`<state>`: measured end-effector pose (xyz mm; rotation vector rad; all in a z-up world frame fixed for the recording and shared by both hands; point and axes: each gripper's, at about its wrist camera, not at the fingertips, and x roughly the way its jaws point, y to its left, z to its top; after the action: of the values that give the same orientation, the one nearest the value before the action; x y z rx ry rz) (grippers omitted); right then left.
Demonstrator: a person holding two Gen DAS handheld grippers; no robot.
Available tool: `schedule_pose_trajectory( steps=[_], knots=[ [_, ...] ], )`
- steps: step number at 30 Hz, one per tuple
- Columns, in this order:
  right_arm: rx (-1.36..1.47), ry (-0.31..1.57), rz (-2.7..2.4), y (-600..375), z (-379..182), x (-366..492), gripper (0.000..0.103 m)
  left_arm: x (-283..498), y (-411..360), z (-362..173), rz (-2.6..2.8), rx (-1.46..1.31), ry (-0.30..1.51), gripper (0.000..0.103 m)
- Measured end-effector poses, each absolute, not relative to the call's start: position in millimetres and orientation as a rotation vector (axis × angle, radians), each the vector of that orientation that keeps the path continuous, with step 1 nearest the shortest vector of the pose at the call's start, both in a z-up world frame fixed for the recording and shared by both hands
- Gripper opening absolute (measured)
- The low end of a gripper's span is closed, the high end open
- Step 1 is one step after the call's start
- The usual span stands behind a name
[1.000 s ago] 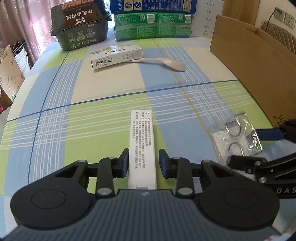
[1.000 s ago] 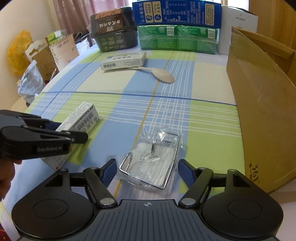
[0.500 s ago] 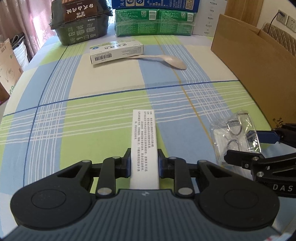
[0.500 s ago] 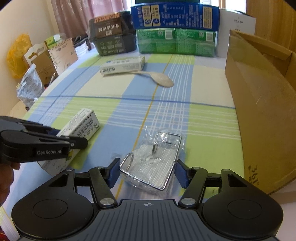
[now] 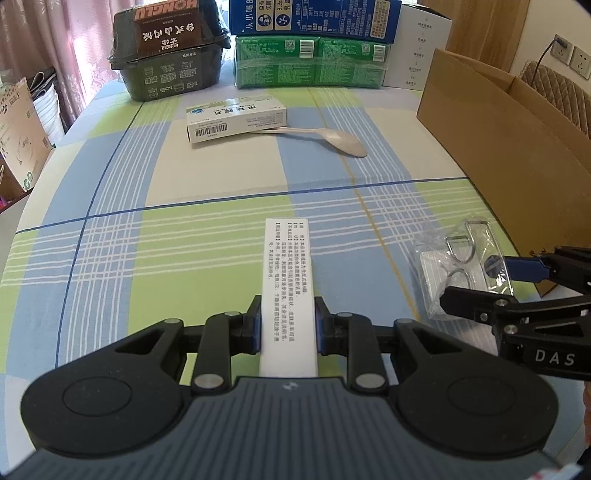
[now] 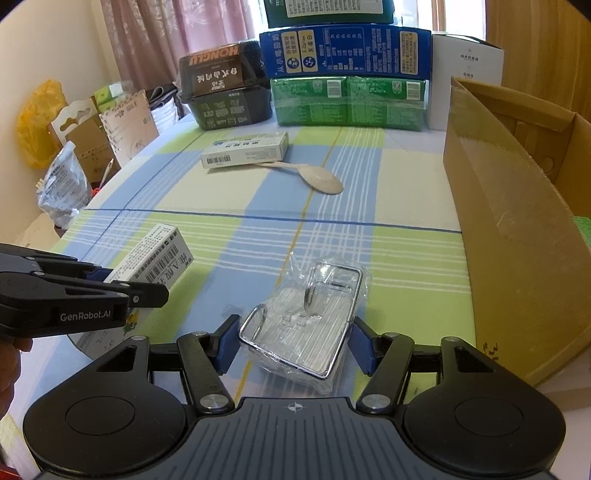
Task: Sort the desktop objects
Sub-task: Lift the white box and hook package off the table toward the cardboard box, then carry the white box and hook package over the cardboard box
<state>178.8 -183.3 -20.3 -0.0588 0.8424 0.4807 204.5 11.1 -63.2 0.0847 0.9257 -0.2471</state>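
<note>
Left wrist view: left gripper has its jaws clamped on the long white box, low over the checked counter. Right wrist view: right gripper jaws wide, straddling the bagged wire rack, pads apparently not touching it yet, cardboard box just right.

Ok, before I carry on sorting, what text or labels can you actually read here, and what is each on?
"GenRobot.AI": side of the left gripper.
"DAS": side of the right gripper, rest cut off.
"HONGLU", upside down: dark food tub.
"3.2g": blue carton.
White box in the left gripper: Chinese print and barcode, too small to read.
Far medicine box: barcode and title blurred.
Green packs: unreadable.
</note>
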Motion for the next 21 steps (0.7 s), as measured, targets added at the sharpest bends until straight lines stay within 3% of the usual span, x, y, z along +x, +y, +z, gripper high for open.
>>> schedule_pose_trajectory(
  steps=[21],
  knots=[
    [-0.016, 0.750, 0.439, -237.4, 55.4, 109.1, 0.059, 132.4, -23.5, 9.2, -0.231, 0.032, 0.836, 0.021]
  ],
)
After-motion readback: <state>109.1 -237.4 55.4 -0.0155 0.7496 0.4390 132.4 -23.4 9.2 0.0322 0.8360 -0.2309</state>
